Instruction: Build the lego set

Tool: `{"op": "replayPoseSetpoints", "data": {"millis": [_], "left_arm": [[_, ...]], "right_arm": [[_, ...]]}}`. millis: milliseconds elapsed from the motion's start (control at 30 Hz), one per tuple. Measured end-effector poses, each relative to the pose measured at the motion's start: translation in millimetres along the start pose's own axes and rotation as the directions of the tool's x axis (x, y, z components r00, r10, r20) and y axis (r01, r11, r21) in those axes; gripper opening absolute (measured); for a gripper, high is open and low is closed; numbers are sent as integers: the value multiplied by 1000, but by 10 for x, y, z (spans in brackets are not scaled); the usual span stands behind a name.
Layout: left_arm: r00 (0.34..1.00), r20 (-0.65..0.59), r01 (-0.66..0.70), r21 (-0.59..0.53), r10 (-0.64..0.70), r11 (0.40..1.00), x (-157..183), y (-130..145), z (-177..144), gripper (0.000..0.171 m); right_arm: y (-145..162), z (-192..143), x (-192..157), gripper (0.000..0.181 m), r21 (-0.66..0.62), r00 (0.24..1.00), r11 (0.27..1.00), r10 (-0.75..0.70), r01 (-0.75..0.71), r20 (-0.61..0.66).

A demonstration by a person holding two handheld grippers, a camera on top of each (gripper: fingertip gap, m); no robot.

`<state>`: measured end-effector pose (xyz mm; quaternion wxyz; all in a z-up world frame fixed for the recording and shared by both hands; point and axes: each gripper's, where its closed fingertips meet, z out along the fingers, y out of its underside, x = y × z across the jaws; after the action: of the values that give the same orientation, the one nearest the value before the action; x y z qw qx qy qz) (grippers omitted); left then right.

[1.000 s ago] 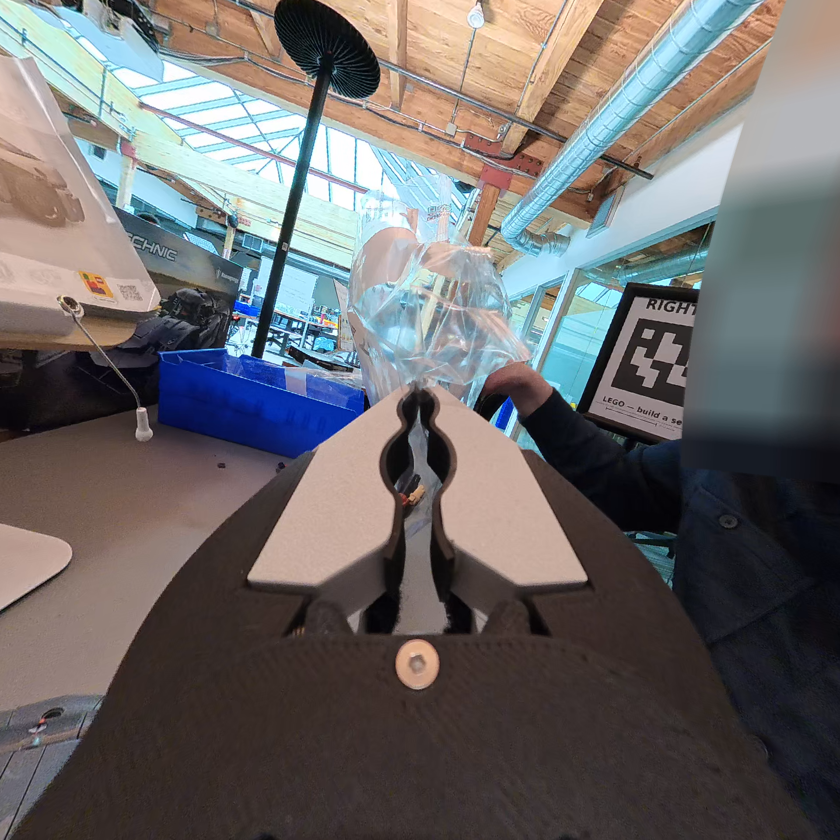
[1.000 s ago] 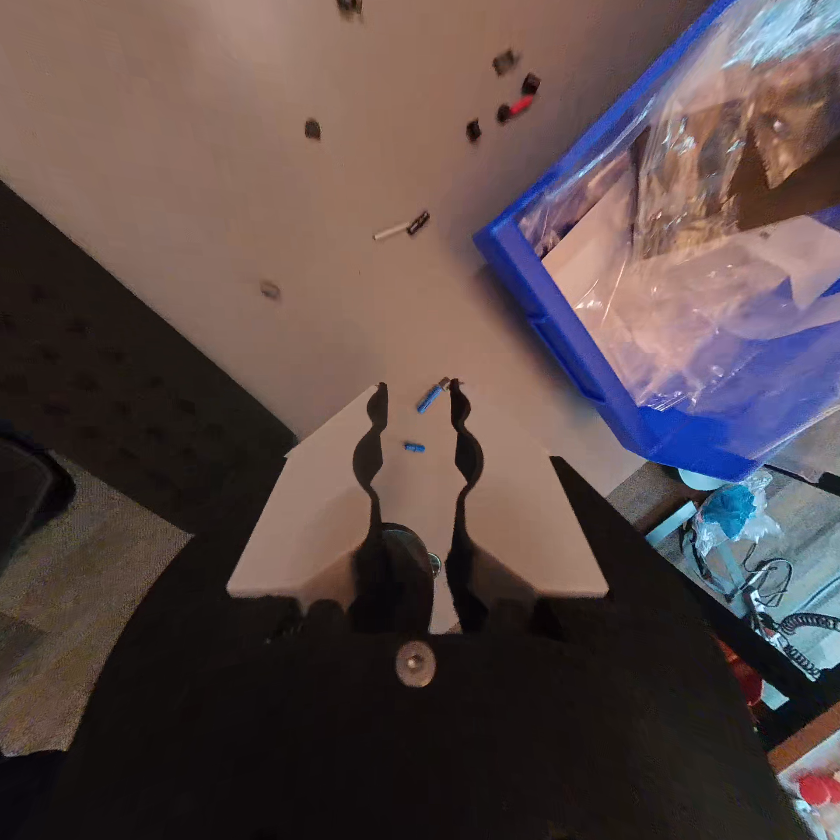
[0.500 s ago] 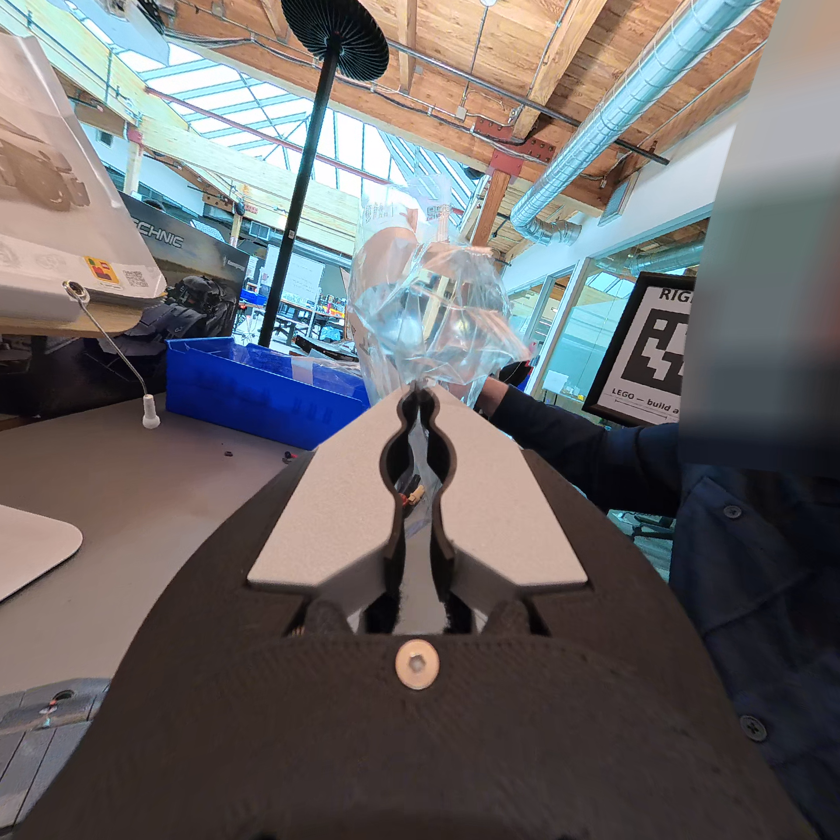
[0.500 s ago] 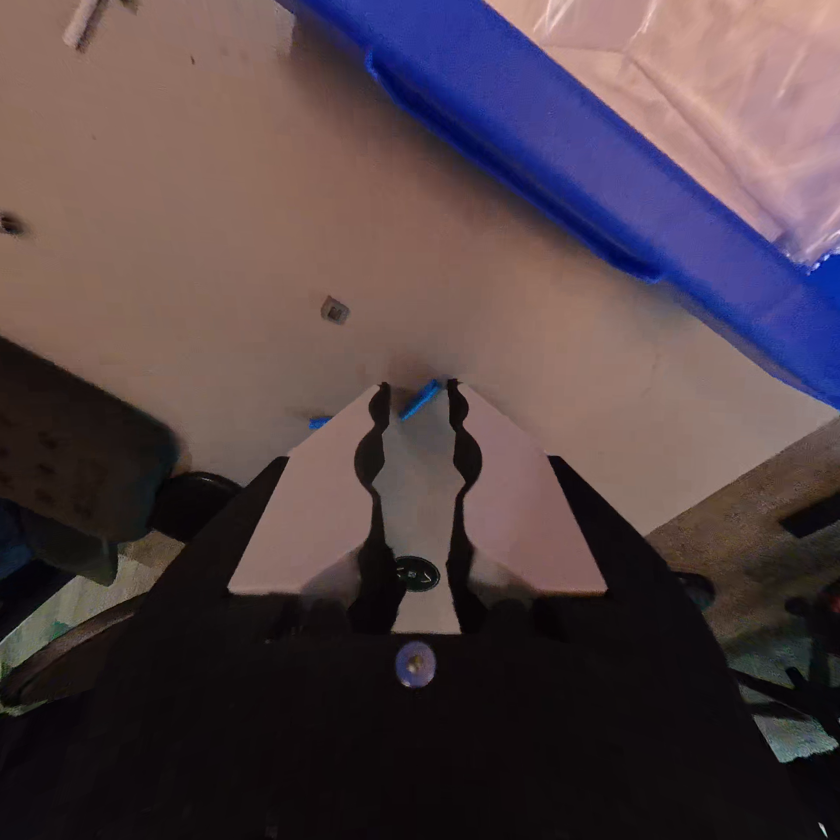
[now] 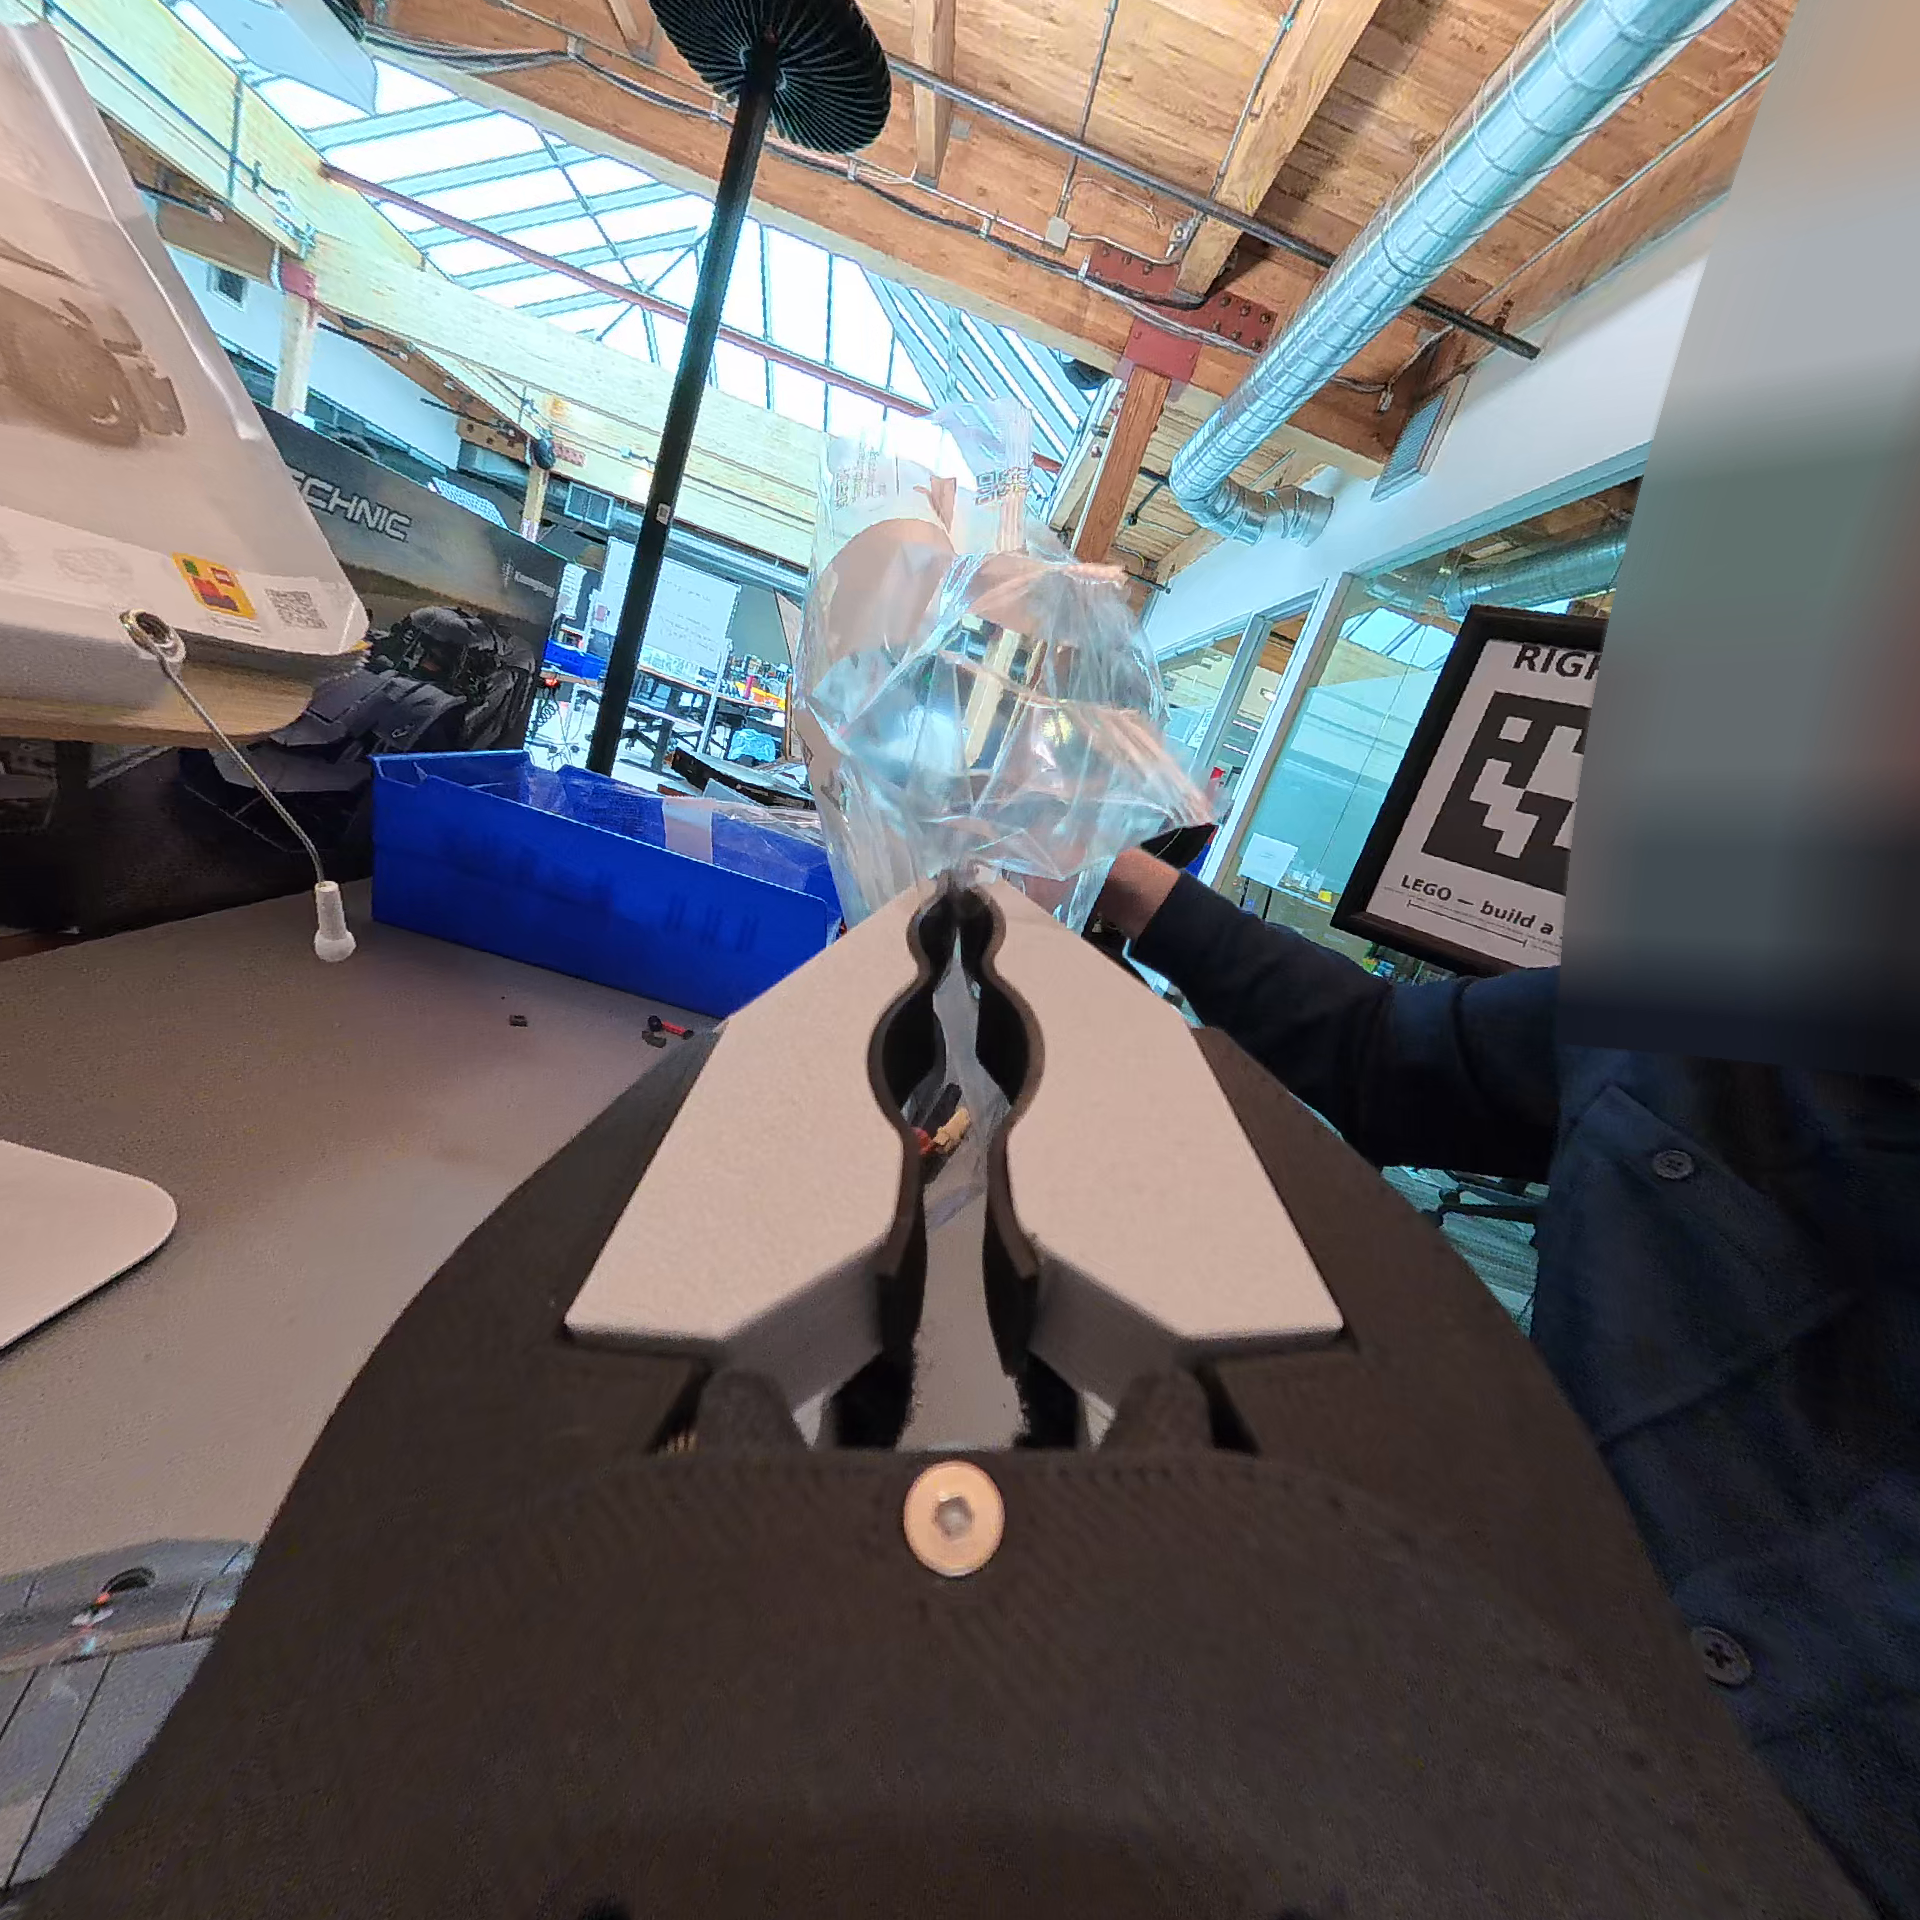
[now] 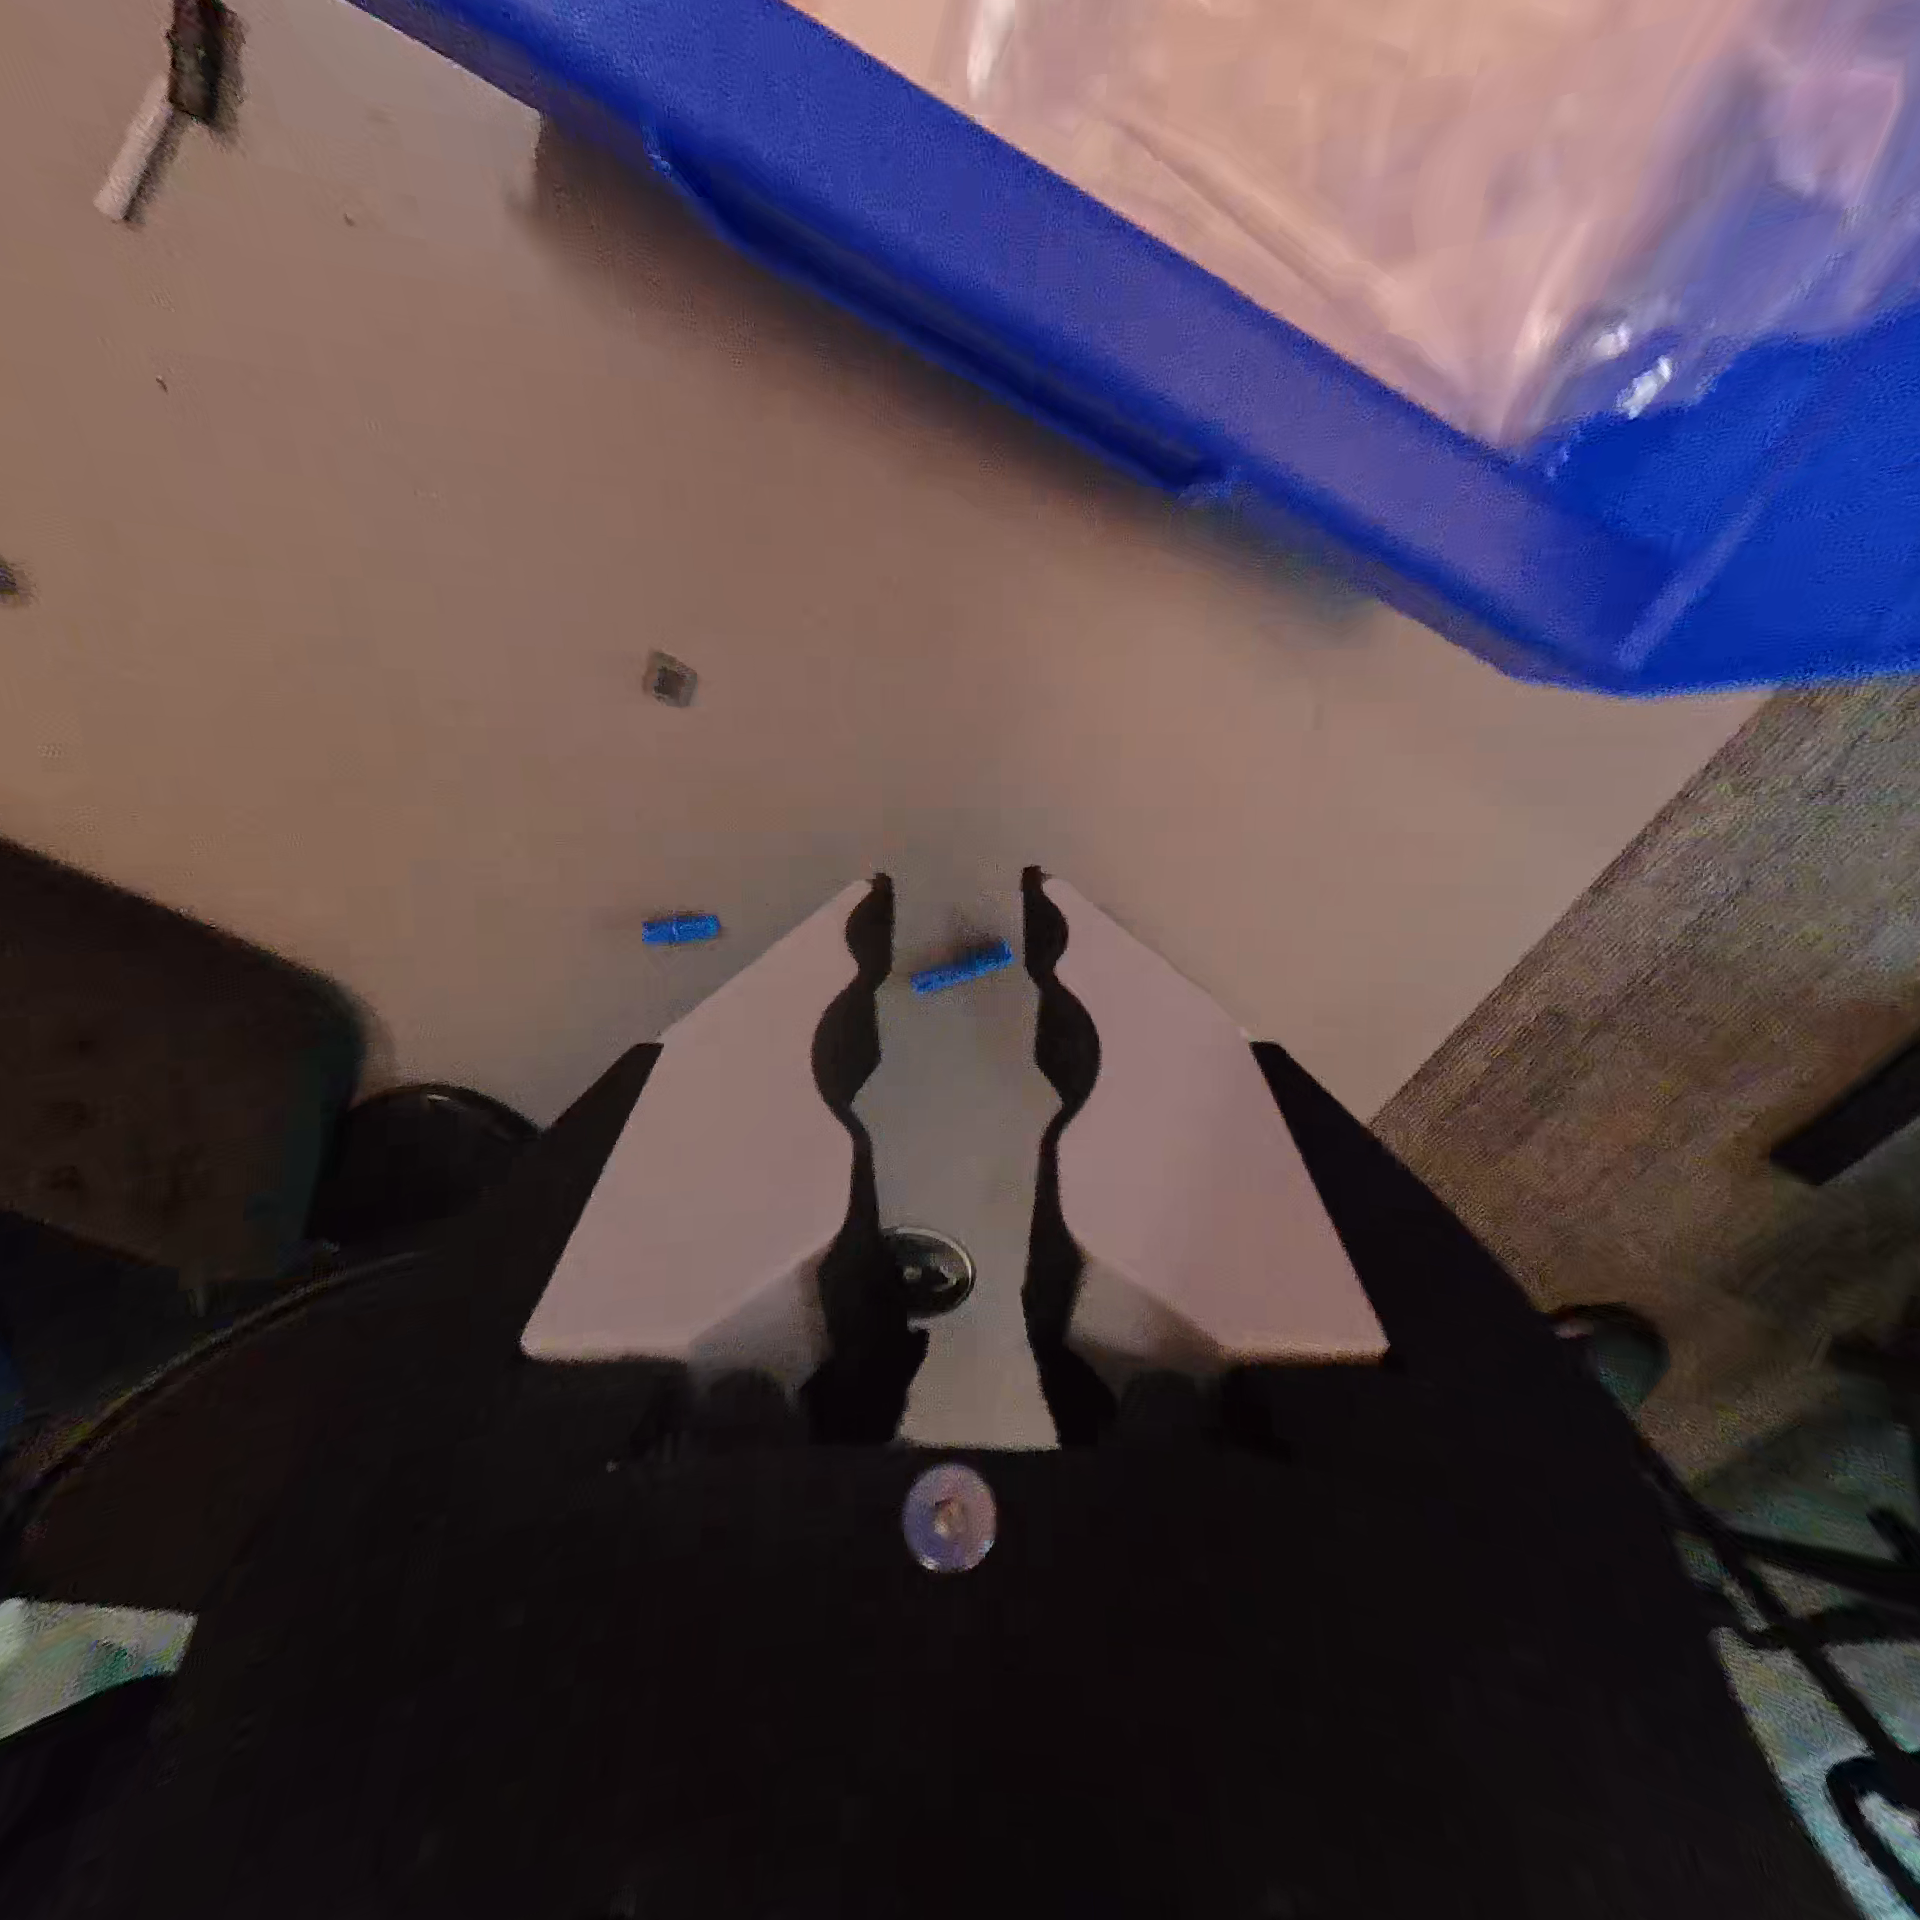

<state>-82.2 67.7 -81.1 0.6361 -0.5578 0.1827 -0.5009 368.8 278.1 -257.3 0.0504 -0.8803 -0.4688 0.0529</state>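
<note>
Two blue pins (image 6: 960, 968) (image 6: 680, 928) are seen near the table (image 6: 416, 499) corner, one between the right gripper's (image 6: 954, 883) spread jaws, while a clear bag (image 5: 977, 727) is pinched by the left gripper (image 5: 954, 896).

Place type: open-plan workshop or lab in a converted industrial building.
Ceiling: exposed timber beams (image 5: 1288, 114), skylights (image 5: 582, 218) and a bare metal duct (image 5: 1455, 239), all above the left gripper.
Far ahead: cluttered workbenches (image 5: 707, 707) beyond a glass partition (image 5: 1320, 748).
Near surface: grey table (image 5: 260, 1122) carrying a blue parts bin (image 5: 582, 894), left of the gripper.
Right: framed marker sign (image 5: 1496, 779).
</note>
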Motion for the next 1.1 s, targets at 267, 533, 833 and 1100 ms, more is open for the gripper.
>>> {"op": "replayPoseSetpoints", "data": {"millis": [267,533,833,1100], "left_arm": [[1000,-11,-8,10,9,1000,38,-38,9,0],[1000,0,-6,13,6,1000,13,-37,-15,0],[999,-24,26,-53,-27,998,8,163,154,0],[995,-78,52,-125,-62,991,73,409,375,0]], "right_arm": [[400,150,19,28,-90,972,973,220,-213,79],[404,189,118,2,-110,984,978,177,-177,-7],[-698,-609,-807,2,346,985,927,-170,145,42],[-1756,-1625,-2598,2,695,796,586,-604,417,32]]}}
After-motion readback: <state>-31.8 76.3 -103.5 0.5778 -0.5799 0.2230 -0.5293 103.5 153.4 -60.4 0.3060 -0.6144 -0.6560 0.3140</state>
